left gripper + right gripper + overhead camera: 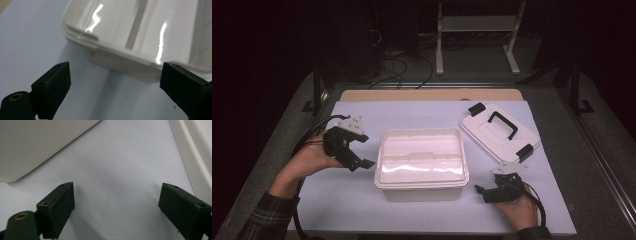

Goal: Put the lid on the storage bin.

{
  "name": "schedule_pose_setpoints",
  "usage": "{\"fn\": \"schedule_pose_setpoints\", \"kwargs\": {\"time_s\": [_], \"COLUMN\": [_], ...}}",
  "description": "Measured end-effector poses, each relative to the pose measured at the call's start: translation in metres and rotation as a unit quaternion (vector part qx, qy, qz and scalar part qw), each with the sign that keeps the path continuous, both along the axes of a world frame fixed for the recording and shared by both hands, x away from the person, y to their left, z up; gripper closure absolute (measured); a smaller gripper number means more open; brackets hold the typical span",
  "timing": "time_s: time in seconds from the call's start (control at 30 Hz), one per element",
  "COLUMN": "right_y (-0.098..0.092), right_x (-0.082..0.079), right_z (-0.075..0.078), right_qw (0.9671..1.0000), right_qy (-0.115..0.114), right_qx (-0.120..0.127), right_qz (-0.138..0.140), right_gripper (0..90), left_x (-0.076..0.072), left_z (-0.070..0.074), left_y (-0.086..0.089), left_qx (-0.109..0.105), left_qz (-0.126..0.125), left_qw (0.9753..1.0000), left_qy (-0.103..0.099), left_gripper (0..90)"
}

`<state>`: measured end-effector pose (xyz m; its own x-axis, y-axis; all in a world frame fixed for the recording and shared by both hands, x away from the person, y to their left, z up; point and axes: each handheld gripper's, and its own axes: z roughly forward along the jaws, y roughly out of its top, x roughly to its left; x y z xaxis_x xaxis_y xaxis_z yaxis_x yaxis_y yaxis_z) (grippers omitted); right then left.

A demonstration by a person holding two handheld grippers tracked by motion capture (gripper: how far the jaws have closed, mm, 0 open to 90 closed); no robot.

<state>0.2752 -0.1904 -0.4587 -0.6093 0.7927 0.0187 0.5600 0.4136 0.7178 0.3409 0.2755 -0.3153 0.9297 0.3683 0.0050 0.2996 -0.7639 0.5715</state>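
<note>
Box (422, 165), white plastic and open, sits mid-table on the pale mat (337, 200); its lid (499, 131), with a black handle, lies flat at two o'clock, apart from it. Probably the lid goes back on next, so approach it level and take it by an edge or the handle. Left gripper (357, 152), at nine o'clock just beside the box, has jaws spread wide, holding nothing. Right gripper (482, 191), at four o'clock, is likewise wide open and empty.

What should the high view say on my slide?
Open white box between left tongs and right tongs; lid lies aside.
</note>
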Motion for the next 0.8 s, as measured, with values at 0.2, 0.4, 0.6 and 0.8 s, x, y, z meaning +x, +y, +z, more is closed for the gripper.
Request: {"fn": "schedule_pose_setpoints", "kwargs": {"time_s": [0.2, 0.4, 0.6, 0.8], "right_y": [0.0, -0.001, 0.0, 0.0], "right_x": [0.0, 0.0, 0.0, 0.0], "right_z": [0.0, 0.0, 0.0, 0.0], "right_qw": [1.0, 1.0, 1.0, 1.0], "right_qy": [0.001, 0.002, 0.0, 0.001], "right_qx": [0.0, 0.002, 0.001, -0.001], "right_qz": [0.0, 0.001, 0.0, 0.0], "right_gripper": [12.6, 12.6, 12.6, 12.6], "left_x": [-0.01, -0.021, -0.027, -0.025], "left_z": [-0.036, -0.066, -0.094, -0.12], "left_y": [0.016, 0.028, 0.038, 0.048], "left_qx": [0.005, 0.006, 0.004, -0.025], "left_qz": [0.042, 0.088, 0.134, 0.183], "left_qw": [0.9991, 0.996, 0.9905, 0.9825], "left_qy": [-0.004, -0.013, -0.03, -0.027], "left_gripper": [2.0, 2.0, 1.9, 1.5]}}
